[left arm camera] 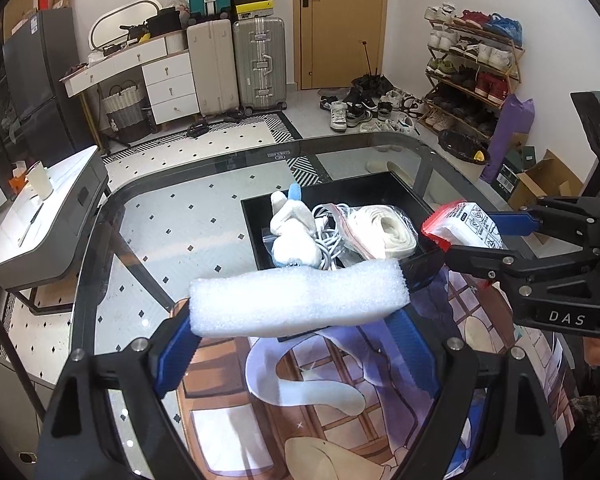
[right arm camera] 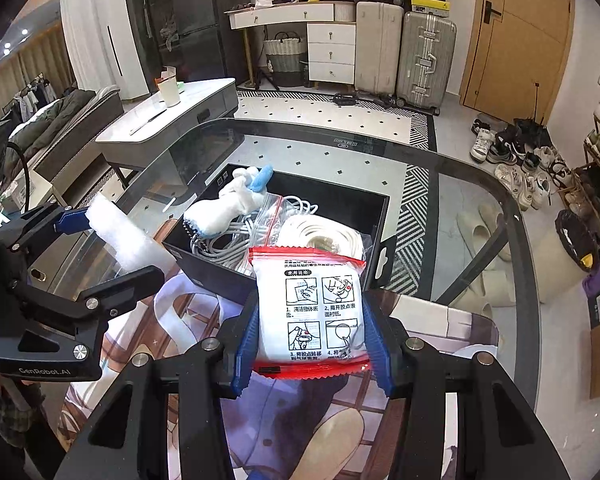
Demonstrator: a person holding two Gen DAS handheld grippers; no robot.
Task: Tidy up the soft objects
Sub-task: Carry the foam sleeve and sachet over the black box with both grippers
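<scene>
Ahead of each tool, the black box (right arm camera: 380,216) looks crammed, perhaps full; bare desk (left arm camera: 172,216) lies left.

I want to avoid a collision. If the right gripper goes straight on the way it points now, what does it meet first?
Probably the near wall of the black box. The right gripper, shut on the white packet, points down toward it, with the coiled white cable just beyond; depth is unclear.

Surface: rounded glass-topped table (left arm camera: 148,216) with dark rim.
On it: open black rectangular box (right arm camera: 352,200); printed cartoon-figure mat (left arm camera: 324,420) just beside the box.
</scene>
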